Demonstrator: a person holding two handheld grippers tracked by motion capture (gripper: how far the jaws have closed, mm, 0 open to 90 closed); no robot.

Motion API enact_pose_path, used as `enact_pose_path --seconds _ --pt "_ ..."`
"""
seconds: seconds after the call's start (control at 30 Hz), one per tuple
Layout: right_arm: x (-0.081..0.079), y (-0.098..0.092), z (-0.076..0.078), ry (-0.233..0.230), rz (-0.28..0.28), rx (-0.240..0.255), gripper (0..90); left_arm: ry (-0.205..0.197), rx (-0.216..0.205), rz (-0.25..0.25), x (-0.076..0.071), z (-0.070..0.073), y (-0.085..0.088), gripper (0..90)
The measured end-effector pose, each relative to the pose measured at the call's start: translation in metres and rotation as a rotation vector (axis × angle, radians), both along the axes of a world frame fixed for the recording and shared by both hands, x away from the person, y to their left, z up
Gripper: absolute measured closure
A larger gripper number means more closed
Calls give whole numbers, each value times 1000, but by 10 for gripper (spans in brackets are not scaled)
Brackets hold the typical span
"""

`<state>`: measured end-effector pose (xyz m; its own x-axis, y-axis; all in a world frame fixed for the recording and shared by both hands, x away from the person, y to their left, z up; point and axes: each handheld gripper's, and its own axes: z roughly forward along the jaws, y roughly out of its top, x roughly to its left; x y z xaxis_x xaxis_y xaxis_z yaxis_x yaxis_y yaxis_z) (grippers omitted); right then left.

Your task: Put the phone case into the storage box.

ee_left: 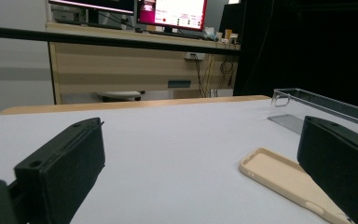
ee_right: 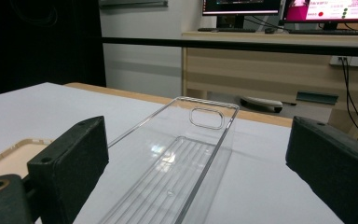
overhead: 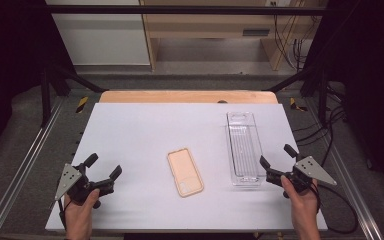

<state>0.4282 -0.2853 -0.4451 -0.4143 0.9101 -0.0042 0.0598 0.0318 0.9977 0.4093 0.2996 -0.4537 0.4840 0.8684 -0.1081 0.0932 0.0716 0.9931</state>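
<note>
The left gripper (overhead: 103, 167) hovers over the table's (overhead: 140, 130) near left corner, jaws wide and empty. A beige phone case (overhead: 184, 172) lies flat mid-table. Just right of it stands a clear tray (overhead: 243, 147). The right gripper (overhead: 278, 161) waits at the tray's near end, jaws wide, holding nothing.

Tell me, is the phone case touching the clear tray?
Apart. The high view shows bare table between the phone case and the clear tray.
</note>
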Motion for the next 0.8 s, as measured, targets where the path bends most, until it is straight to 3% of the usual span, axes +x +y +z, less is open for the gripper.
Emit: enact_pose_path --seconds 0.33,0.43,0.8 --pt "-1 -4 -2 3 -23 4 52 3 6 -11 -6 4 -1 7" --pt "-4 -2 -1 6 -29 -5 43 22 21 -10 -7 3 -6 7" --pt "-4 4 3 35 -30 3 27 25 63 -48 -9 4 -19 7"
